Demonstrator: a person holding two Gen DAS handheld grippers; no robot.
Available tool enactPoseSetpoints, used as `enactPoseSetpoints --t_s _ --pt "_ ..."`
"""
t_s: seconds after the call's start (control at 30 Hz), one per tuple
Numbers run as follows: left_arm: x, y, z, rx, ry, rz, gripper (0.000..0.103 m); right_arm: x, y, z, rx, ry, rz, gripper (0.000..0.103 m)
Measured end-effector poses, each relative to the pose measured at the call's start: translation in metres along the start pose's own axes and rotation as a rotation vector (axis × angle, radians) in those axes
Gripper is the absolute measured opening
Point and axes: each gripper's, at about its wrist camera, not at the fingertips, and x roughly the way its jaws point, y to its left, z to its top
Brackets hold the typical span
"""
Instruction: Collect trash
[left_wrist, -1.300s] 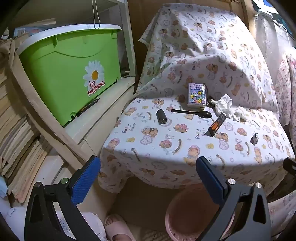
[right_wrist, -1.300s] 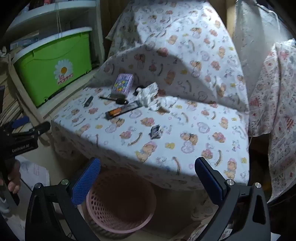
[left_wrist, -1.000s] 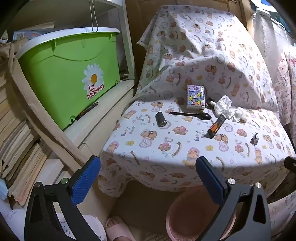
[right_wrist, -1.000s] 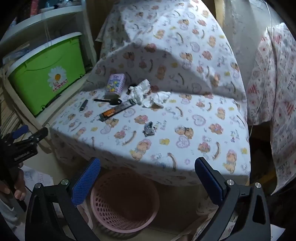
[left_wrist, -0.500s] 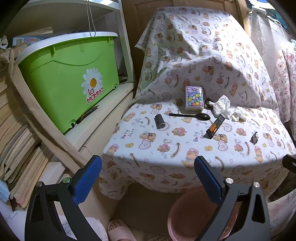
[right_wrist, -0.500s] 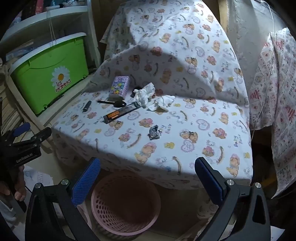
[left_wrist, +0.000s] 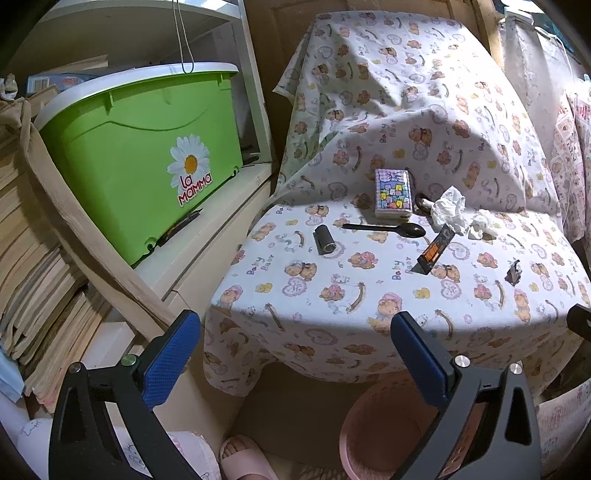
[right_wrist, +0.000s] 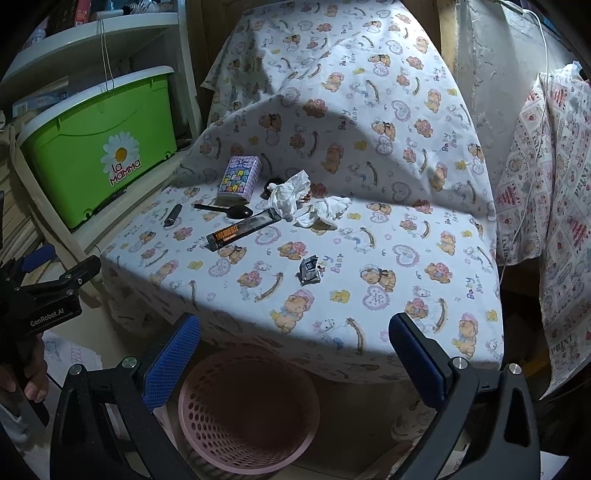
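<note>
Two claws hung spread and empty in front of a cloth-covered counter (right_wrist: 369, 258): the left claw (left_wrist: 295, 354) and the right claw (right_wrist: 295, 358), blue textured pads on black frames. Nothing had been picked up, so the collecting step looked only about to start. Trash lay on the soft, bear-printed cloth: crumpled white tissues (right_wrist: 295, 199) near the back, a long flat dark wrapper (right_wrist: 243, 229) just in front of them, and a small crinkled foil scrap (right_wrist: 309, 271) nearer the front edge. A black spoon (right_wrist: 225, 210), a small dark cylinder (left_wrist: 324, 239) and a patterned box (right_wrist: 239, 180) lay near them. A round pink perforated basket (right_wrist: 247, 410) stood on the floor below the counter's edge. The next move probably called for reaching forward to pinch one piece, the foil scrap being closest to the right claw.
</note>
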Motion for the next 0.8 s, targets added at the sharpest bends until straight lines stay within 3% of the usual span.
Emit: enactPoseSetpoints --t_s 0.47,0.8 --pt "0.0044 -0.0034 -0.0014 -0.001 0.022 0.001 0.102 0.0073 0.0059 -0.0030 -0.036 0.027 -0.010 0.103" --pt "0.0090 -0.0067 -0.0027 0.003 0.035 0.021 0.102 0.0076 -0.0005 -0.0005 0.006 0.023 -0.007 0.103"
